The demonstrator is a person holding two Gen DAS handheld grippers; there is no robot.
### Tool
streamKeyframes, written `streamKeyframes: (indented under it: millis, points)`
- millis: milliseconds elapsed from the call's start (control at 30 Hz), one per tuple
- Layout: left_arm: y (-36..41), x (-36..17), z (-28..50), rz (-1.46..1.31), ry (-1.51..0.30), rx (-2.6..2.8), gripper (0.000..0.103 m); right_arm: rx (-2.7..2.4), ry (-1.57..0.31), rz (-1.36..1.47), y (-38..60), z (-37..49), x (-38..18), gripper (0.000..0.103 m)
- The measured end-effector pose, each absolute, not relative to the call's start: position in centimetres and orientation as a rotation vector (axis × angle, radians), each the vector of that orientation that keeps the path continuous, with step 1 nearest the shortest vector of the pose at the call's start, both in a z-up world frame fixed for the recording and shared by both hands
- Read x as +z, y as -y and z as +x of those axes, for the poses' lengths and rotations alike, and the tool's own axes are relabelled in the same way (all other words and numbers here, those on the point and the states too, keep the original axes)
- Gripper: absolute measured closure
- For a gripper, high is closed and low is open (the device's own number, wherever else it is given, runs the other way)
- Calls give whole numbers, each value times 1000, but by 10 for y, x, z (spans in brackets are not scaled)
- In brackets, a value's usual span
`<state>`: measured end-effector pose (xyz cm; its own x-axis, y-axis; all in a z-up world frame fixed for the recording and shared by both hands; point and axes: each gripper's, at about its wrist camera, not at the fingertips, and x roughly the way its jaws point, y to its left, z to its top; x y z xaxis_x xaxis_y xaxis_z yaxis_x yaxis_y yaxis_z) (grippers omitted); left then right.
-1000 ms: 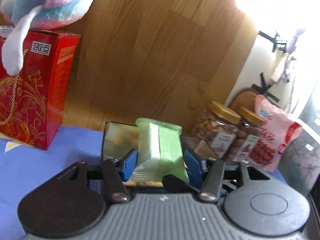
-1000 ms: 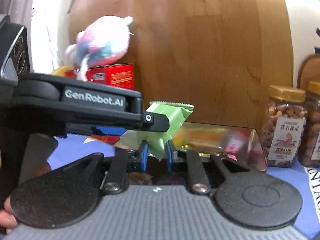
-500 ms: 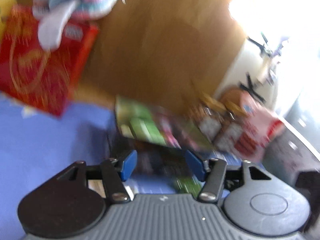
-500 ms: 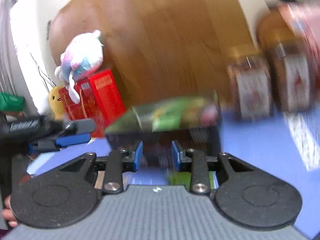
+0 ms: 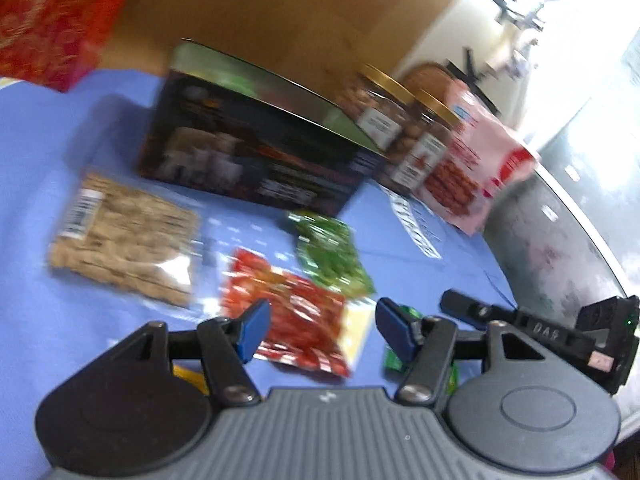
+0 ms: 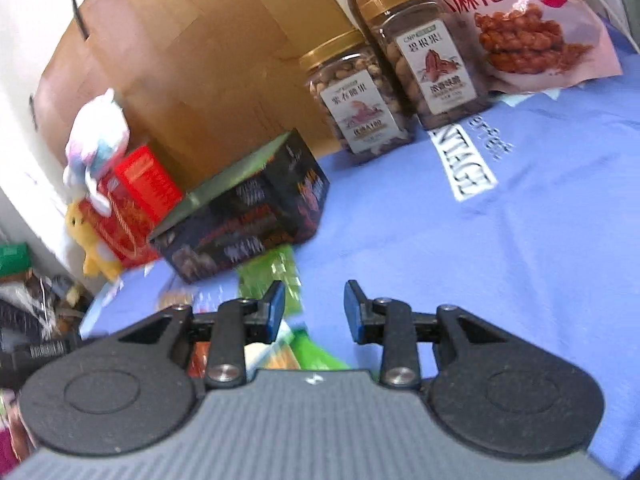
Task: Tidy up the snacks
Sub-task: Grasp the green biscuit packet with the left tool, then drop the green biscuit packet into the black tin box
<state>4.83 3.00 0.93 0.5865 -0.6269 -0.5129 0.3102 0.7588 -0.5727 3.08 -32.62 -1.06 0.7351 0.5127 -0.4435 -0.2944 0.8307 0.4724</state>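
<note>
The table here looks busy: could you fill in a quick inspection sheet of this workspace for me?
Surface: blue cloth, printed lettering.
Job's things: dark open cardboard box; clear biscuit pack, red packet and green packet loose on the cloth.
Clutter: two gold-lidded nut jars, pink snack bag, red gift box, plush toy.
Grippers: left hand-held gripper and right hand-held gripper open, empty.
Cables: nothing seen.
Surroundings: brown wooden board.

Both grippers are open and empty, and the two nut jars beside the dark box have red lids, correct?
Not quite: the two nut jars have gold lids, as the right wrist view shows. The left gripper and right gripper are indeed open and empty, beside the dark box.
</note>
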Motion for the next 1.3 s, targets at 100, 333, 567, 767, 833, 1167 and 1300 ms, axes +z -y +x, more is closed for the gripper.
streamKeyframes:
  millis: [100, 333, 567, 767, 833, 1167, 1300]
  points:
    - [-6, 12, 48, -427, -778, -627, 43, 508, -626, 377, 331, 14, -22, 65]
    - [40, 14, 48, -325, -801, -683, 38, 587, -575, 192, 317, -21, -17, 36]
    - [53, 13, 40, -315, -851, -735, 38, 576, -569, -7, 296, -24, -27, 33]
    - [67, 5, 33, -278, -849, -732, 42, 563, -530, -139, 272, -22, -32, 49]
    - [66, 6, 32, -262, -841, -713, 45, 536, -507, -199, 263, -25, -32, 52]
    - [26, 43, 38, -330, -698, -644, 46, 543, -326, -192, 236, -10, 0, 59]
    - [8, 62, 58, -344, -641, -593, 46, 560, -257, -213, 217, 11, 15, 59]
